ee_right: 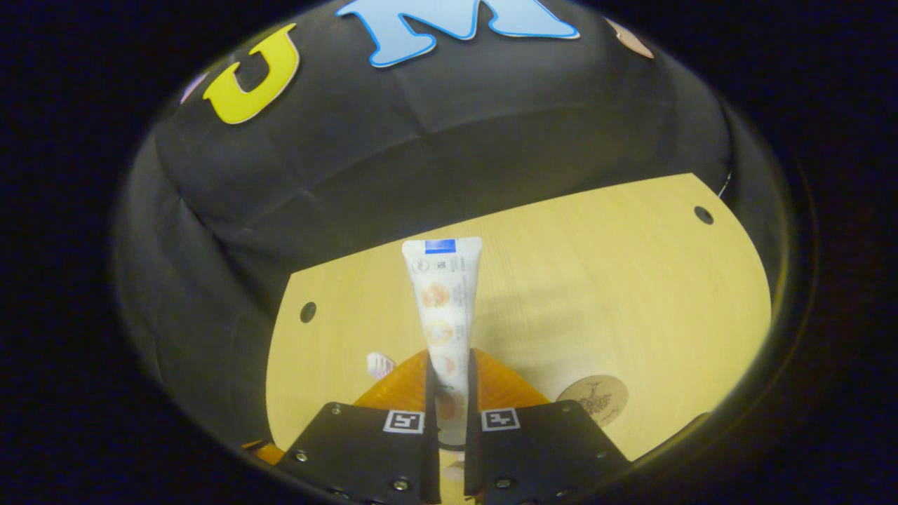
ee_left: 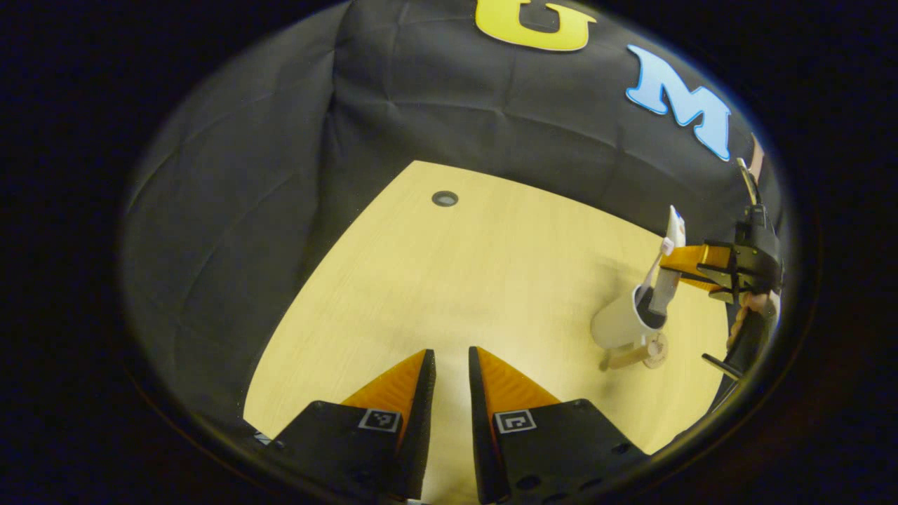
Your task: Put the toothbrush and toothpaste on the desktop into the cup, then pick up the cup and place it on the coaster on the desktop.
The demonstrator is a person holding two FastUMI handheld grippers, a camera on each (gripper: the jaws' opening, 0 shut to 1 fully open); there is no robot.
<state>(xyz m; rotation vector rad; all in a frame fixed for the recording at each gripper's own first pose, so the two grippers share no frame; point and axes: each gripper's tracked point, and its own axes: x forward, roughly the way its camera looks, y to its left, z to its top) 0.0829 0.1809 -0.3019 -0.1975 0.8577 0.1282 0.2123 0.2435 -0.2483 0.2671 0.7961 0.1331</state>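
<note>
In the left gripper view a white cup (ee_left: 621,322) stands on the wooden desktop (ee_left: 477,280) at the right. A toothbrush (ee_left: 661,251) stands in the cup, head up. The right gripper (ee_left: 675,266) holds the white toothpaste tube (ee_left: 670,270) upright, its lower end inside the cup's mouth. In the right gripper view the toothpaste tube (ee_right: 442,315) rises between the fingers of my right gripper (ee_right: 449,356), which is shut on it. The toothbrush head (ee_right: 380,365) peeks out to the left. The round coaster (ee_right: 595,398) lies to the right. My left gripper (ee_left: 451,351) hovers over the table with a narrow gap and nothing in it.
The coaster (ee_left: 657,349) lies right beside the cup's base. The desktop has small round holes (ee_left: 445,198) (ee_right: 307,311) (ee_right: 703,214) near its far edge. Black cloth walls close in behind the table. A hand (ee_left: 754,303) holds the right gripper's handle.
</note>
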